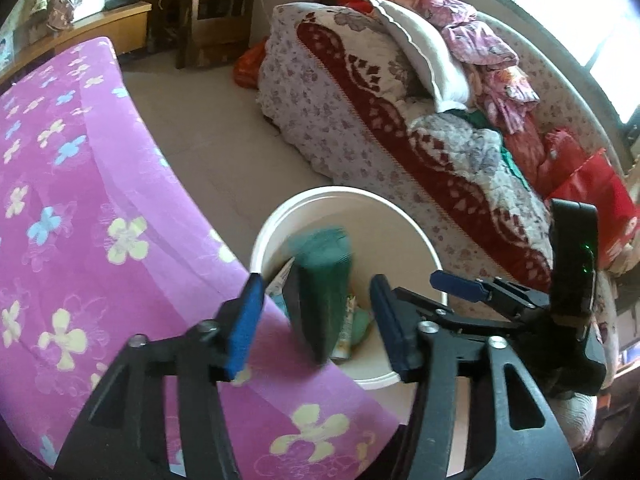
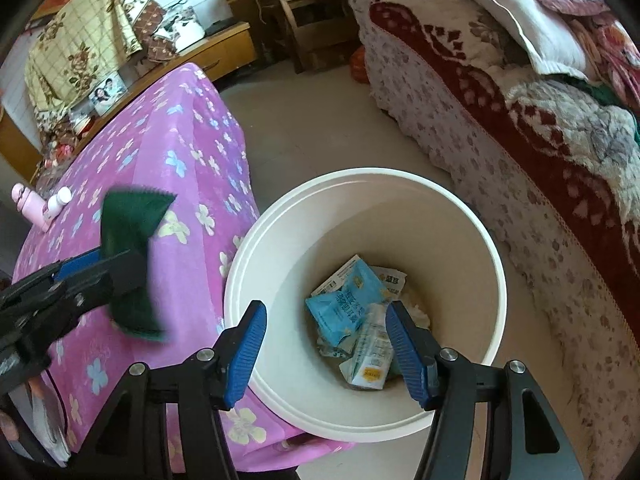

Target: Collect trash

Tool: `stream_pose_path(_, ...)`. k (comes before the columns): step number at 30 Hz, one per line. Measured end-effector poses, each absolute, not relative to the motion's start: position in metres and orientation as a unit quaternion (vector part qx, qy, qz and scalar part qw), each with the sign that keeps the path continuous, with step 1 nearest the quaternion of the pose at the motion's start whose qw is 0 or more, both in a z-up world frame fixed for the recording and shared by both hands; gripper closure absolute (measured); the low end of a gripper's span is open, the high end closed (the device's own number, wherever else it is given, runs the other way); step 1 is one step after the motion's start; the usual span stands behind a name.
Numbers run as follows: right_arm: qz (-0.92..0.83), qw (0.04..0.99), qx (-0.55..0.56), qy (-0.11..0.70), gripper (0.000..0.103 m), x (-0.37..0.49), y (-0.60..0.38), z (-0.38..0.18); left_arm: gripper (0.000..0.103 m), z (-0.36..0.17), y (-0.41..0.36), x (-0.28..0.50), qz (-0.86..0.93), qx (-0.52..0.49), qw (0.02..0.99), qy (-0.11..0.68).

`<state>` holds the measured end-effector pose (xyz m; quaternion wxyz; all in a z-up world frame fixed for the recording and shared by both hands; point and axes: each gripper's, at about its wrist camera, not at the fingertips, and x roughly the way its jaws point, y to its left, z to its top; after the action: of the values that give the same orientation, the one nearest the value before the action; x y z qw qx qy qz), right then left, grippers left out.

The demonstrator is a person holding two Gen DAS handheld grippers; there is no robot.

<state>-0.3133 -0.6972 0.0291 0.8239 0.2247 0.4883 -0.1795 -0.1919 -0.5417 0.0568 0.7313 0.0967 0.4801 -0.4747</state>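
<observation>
Both your grippers stand spread: the left gripper has a blurred green packet loose between its pads above the white bin; the right gripper holds nothing.

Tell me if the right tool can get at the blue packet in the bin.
Probably yes: the right tool hangs open over the white bin, whose mouth is unblocked, and the blue packet lies uppermost inside, uncovered. It must dip well inside.

Pale floor under white bucket; pink bottle on flowered tablecloth.
</observation>
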Motion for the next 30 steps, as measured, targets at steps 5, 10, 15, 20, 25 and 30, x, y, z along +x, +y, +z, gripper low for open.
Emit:
stream_pose_path(5,-0.193,0.824,0.229,0.482,0.035,-0.322,-0.700,0.033,0.044,0.058,-0.540,-0.194,-0.466,0.105,0.739,0.475)
stream_pose_path(10,-0.200,0.831,0.216,0.471,0.035,-0.327,-0.694,0.039,0.044,0.064,-0.530,-0.196,-0.445,0.109,0.766,0.451)
stream_pose_path(15,-0.209,0.842,0.204,0.453,0.035,-0.328,-0.683,0.048,0.044,0.073,-0.509,-0.197,-0.421,0.103,0.799,0.418)
stream_pose_path(20,-0.217,0.854,0.198,0.430,0.035,-0.330,-0.671,0.060,0.044,0.084,-0.489,-0.202,-0.393,0.115,0.828,0.382)
stream_pose_path(25,-0.229,0.863,0.193,0.406,0.035,-0.334,-0.657,0.072,0.044,0.091,-0.464,-0.203,-0.380,0.093,0.843,0.369)
stream_pose_path(30,-0.248,0.871,0.175,0.386,0.035,-0.339,-0.637,0.087,0.044,0.104,-0.446,-0.211,-0.365,0.104,0.859,0.345)
